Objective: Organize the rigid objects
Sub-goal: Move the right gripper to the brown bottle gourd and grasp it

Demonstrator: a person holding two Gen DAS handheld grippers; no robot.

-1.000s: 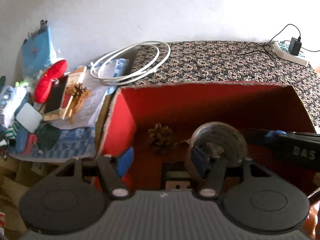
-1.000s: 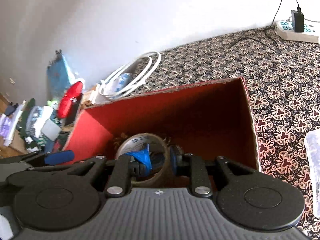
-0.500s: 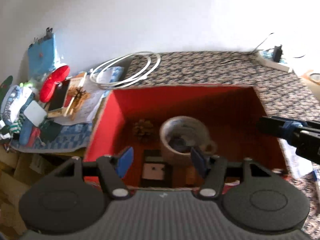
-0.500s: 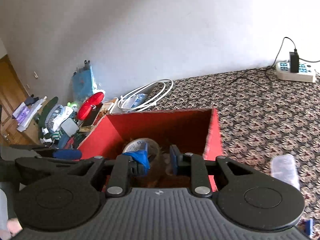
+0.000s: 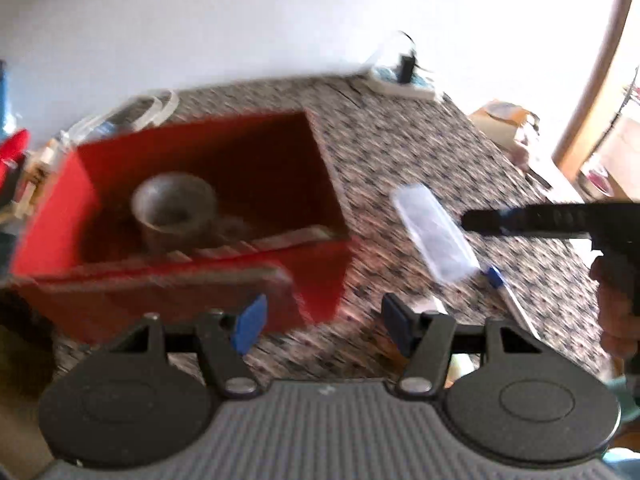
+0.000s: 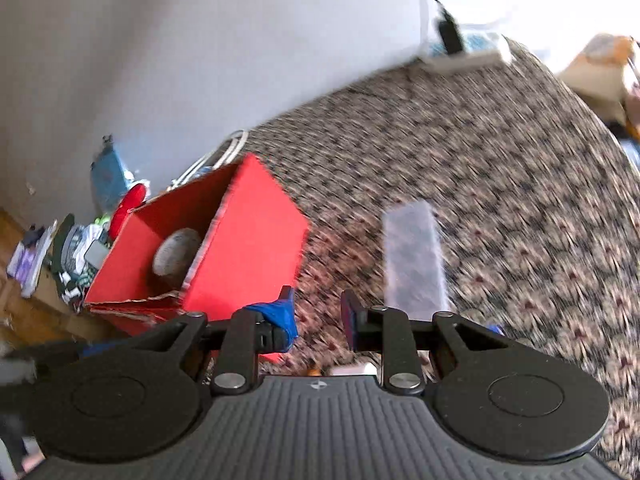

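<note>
Patterned cloth [image 6: 500,168] covers the surface; both views are motion-blurred. Red box [image 5: 208,216] sits on it, open top, with a grey cup [image 5: 174,208] upright inside, toward the box's left half. Clear case [image 6: 412,256] lies flat on the cloth, right of the box and apart from it. A pen [image 5: 508,296], probably blue-capped, lies just beside the case.

Left gripper [image 5: 320,322]: jaws wide apart, nothing between them, above the box's near right corner.

Right gripper [image 6: 318,316]: jaws apart with a narrower gap, just been opening, nothing between them; case lies just ahead, untouched.
</note>
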